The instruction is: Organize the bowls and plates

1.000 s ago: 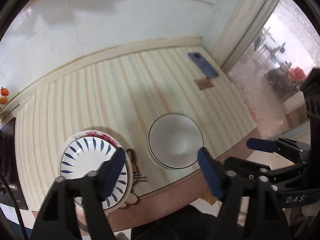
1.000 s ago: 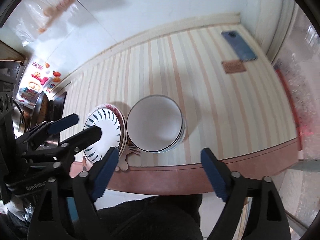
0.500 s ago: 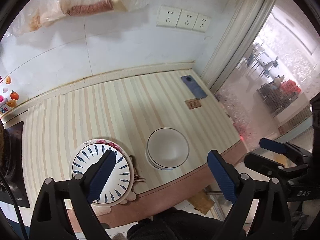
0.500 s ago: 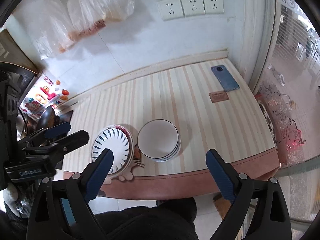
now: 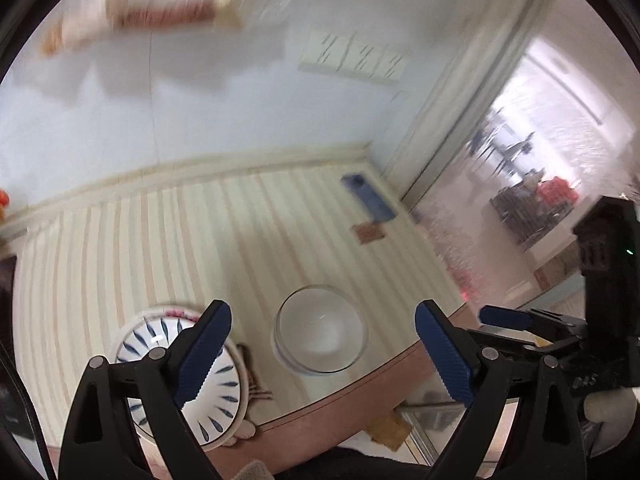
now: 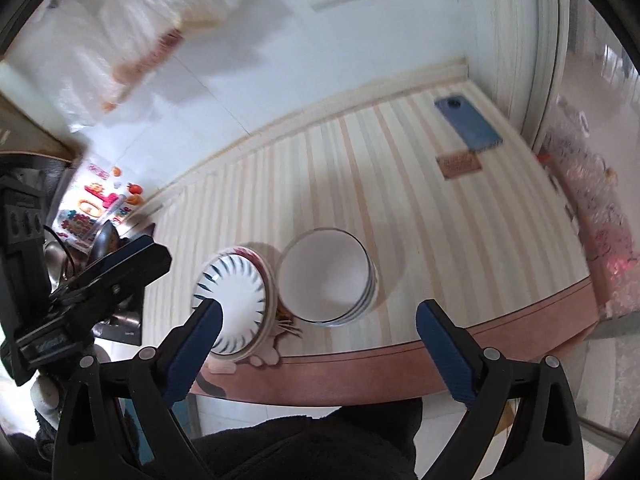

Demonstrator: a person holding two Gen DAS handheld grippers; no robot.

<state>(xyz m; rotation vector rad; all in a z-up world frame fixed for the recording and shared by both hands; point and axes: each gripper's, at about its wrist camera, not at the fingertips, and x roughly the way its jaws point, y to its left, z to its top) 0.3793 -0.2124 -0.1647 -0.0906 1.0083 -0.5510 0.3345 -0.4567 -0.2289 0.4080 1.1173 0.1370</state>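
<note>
— Where are the dishes sitting from where you stand?

— Both stacks are near the front edge of the striped table (image 6: 420, 240). The stack of white bowls (image 6: 326, 280) is just to the right of the stack of plates (image 6: 232, 300), whose top plate has blue leaf marks round its rim. They look close enough to touch, though I cannot say for sure.

— And the grippers?

— Both hang above the table, holding nothing. The right gripper (image 6: 318, 344) has its fingers spread wide; in its own view the bowls lie at about twelve o'clock from the gap, beyond the tips, and the plates at about ten o'clock, partly behind the left blue pad (image 6: 192, 350).

— The left one?

— The left gripper (image 5: 322, 350) is spread just as wide. In its view the bowls (image 5: 320, 330) show right in the gap between the pads, well below them, and the plates (image 5: 180, 376) sit at nine o'clock, half covered by the left finger.

— Anything else on the table?

— A blue phone (image 6: 468, 122) at the far right corner, with a small brown card (image 6: 458, 164) beside it.
</note>
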